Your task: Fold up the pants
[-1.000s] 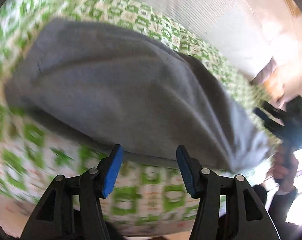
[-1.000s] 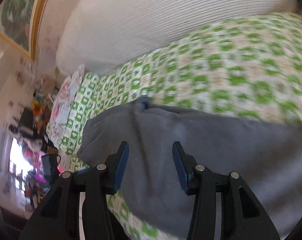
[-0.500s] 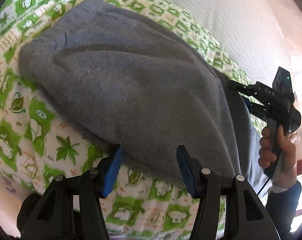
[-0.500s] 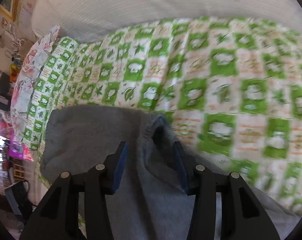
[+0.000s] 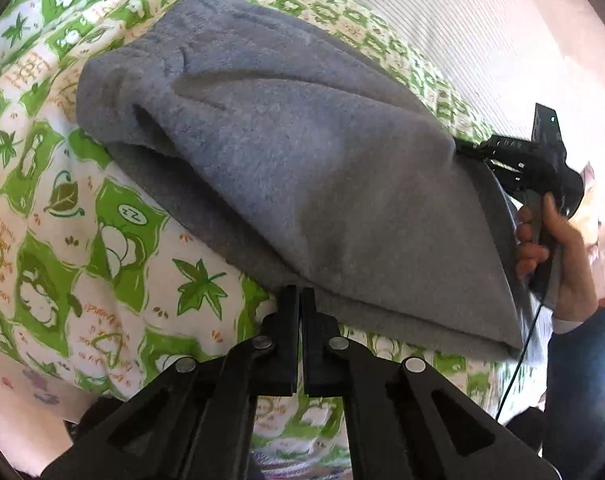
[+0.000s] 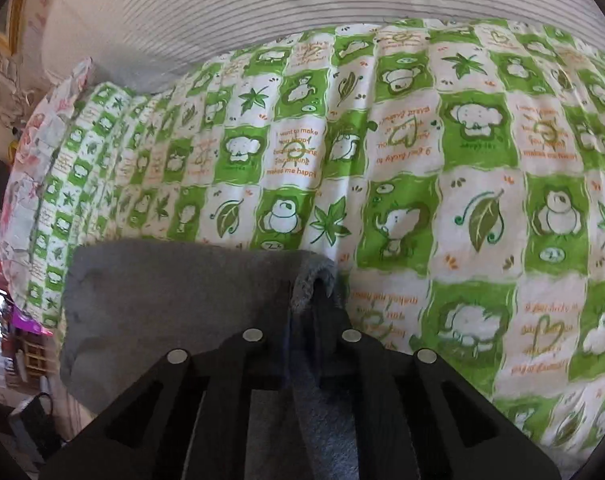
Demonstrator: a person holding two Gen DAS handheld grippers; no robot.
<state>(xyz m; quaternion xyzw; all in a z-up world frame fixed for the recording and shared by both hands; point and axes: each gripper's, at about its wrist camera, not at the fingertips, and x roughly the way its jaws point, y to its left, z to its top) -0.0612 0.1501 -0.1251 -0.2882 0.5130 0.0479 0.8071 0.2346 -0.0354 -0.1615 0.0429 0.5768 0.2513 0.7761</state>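
Grey fleece pants point(image 5: 302, 152) lie folded in layers on a bed with a green and white patterned sheet point(image 5: 114, 240). My left gripper point(image 5: 299, 294) has its jaws together, pinching the very edge of the pants' near hem. In the right wrist view the pants point(image 6: 174, 292) fill the lower left. My right gripper point(image 6: 307, 300) is closing on a bunched fold at their corner, and the cloth runs down between the fingers. The left wrist view shows a hand point(image 5: 550, 248) holding the right gripper's body point(image 5: 538, 160); its tips are hidden behind the pants.
The patterned sheet point(image 6: 442, 184) spreads wide beyond the pants. A white striped cover point(image 6: 262, 4) rises behind the bed. A floral pillow point(image 6: 42, 128) lies at the far left, with room clutter past the bed's left edge.
Both grippers went from open to closed. The right one swung down from above the pants onto their corner fold. The left one sank slightly onto the near hem.
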